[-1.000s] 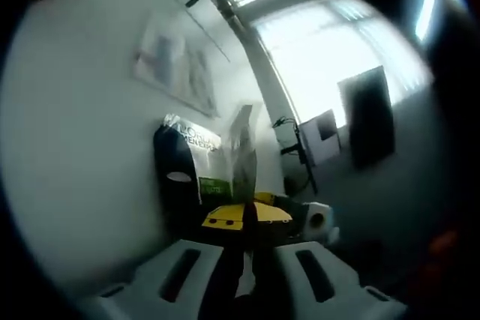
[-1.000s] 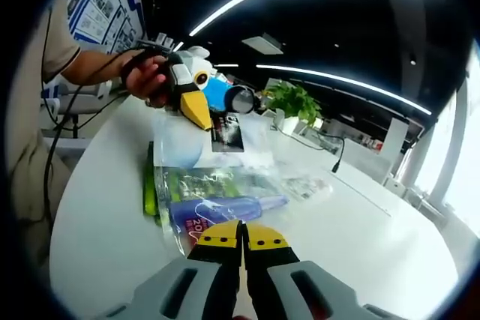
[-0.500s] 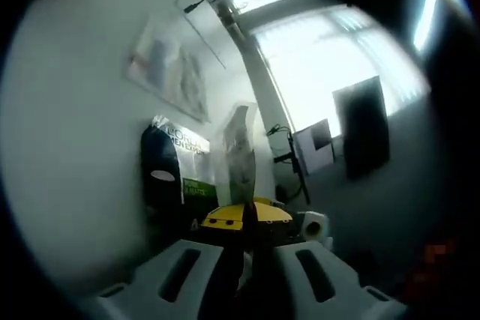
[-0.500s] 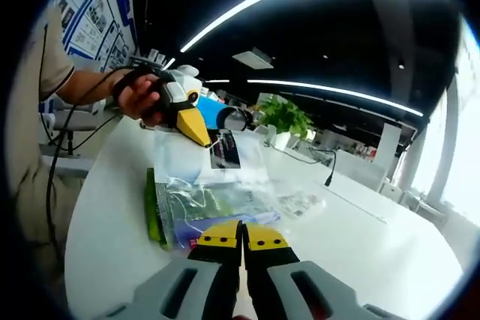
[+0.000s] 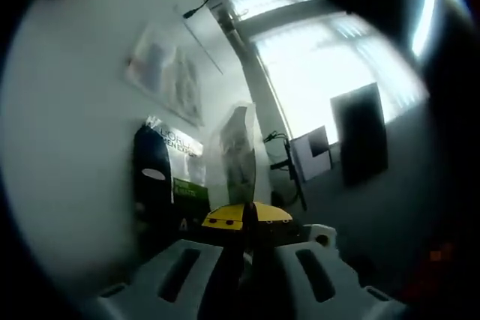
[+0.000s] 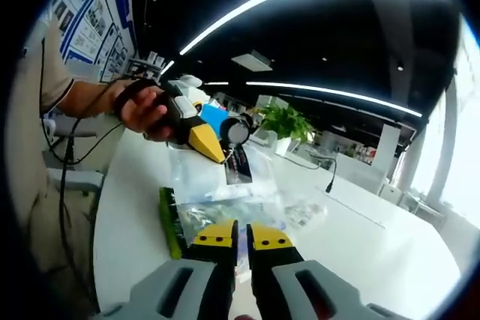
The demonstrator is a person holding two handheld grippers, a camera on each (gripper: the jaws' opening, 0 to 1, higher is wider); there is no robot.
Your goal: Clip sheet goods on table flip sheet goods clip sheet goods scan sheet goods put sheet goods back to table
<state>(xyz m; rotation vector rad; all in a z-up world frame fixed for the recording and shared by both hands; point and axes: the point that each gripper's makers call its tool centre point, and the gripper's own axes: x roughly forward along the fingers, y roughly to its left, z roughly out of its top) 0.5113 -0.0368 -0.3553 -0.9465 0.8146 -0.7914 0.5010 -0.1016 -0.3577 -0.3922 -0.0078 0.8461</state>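
Step in hand: the clip-and-lift part, by my reading; the clear sheet-goods bag (image 6: pixel 225 211) is held up off the white table (image 6: pixel 360 237) at both ends.
Left gripper (image 6: pixel 212 148): seen from the right gripper view, far left, in a person's hand (image 6: pixel 146 110); its yellow tips pinch the bag's far edge.
Right gripper (image 6: pixel 242 236): jaws a slit apart, the bag's near edge between the tips.
Bag from the left gripper view: clear film (image 5: pixel 236 155) standing up from the pressed-together tips (image 5: pixel 247 217).
Next move: likely turning the bag over; both grips must hold.
Around: potted plant (image 6: pixel 285 119) far off; cable (image 6: pixel 330 177) on the table; second flat packet (image 6: pixel 304 211) just right of the bag.
In the way: nothing close that I can see.
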